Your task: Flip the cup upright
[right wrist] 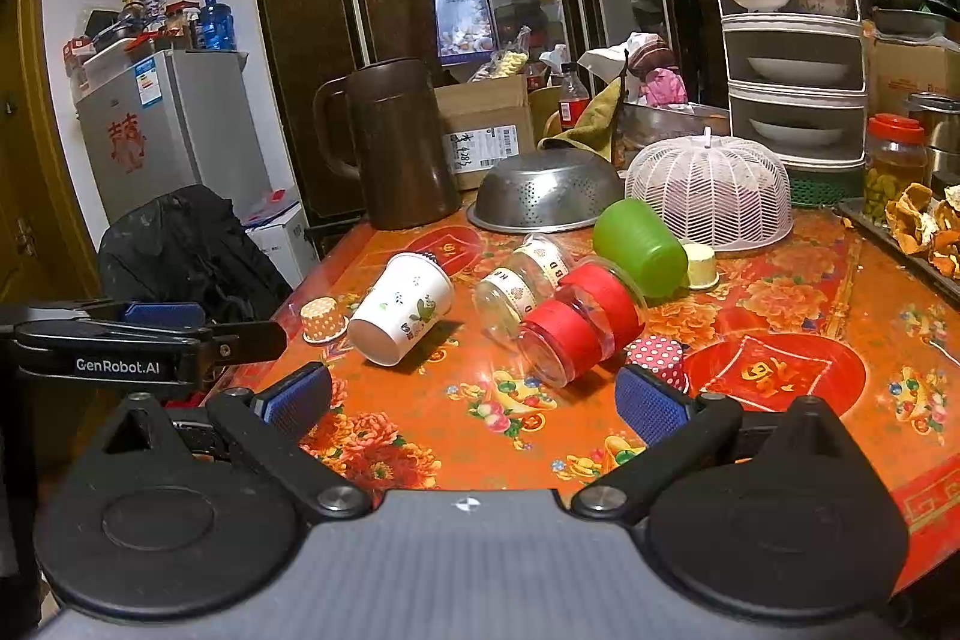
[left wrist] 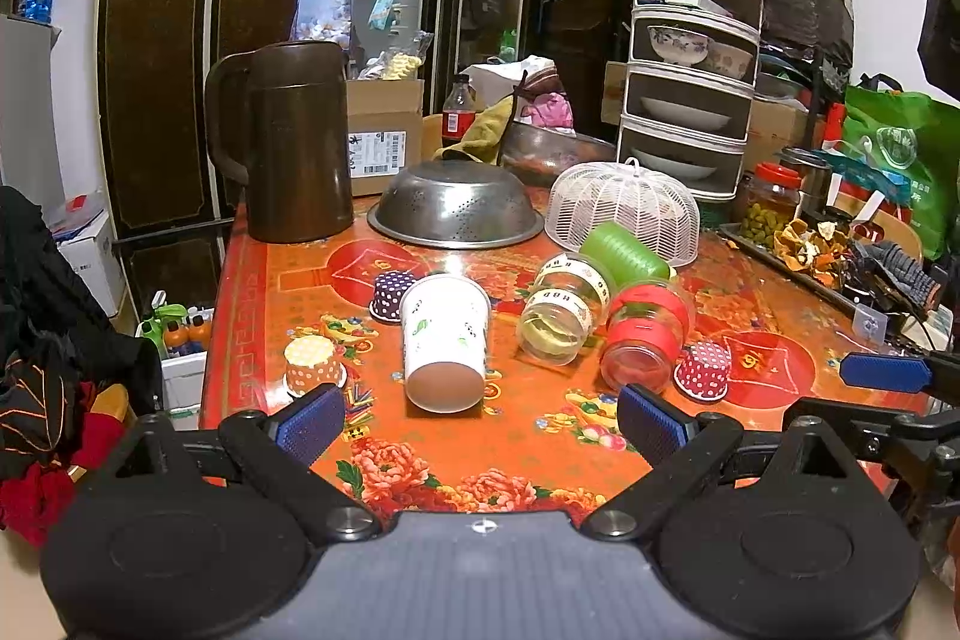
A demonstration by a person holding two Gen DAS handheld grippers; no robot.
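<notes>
A white paper cup (left wrist: 444,337) with a leaf print lies on its side on the orange floral table (left wrist: 480,454), open end toward me; it also shows in the right wrist view (right wrist: 402,307). A clear jar with white tape (left wrist: 564,307), a jar with red tape (left wrist: 645,340) and a green cup (left wrist: 624,250) also lie on their sides. My left gripper (left wrist: 480,421) is open and empty, just in front of the white cup. My right gripper (right wrist: 474,400) is open and empty, in front of the red-taped jar (right wrist: 579,331).
Small dotted paper cups stand upside down: orange (left wrist: 312,364), purple (left wrist: 390,295), red (left wrist: 705,369). Behind are a brown jug (left wrist: 294,142), an upturned steel colander (left wrist: 456,205), a white mesh food cover (left wrist: 624,211) and a dish rack (left wrist: 690,46). The table edge drops at the left.
</notes>
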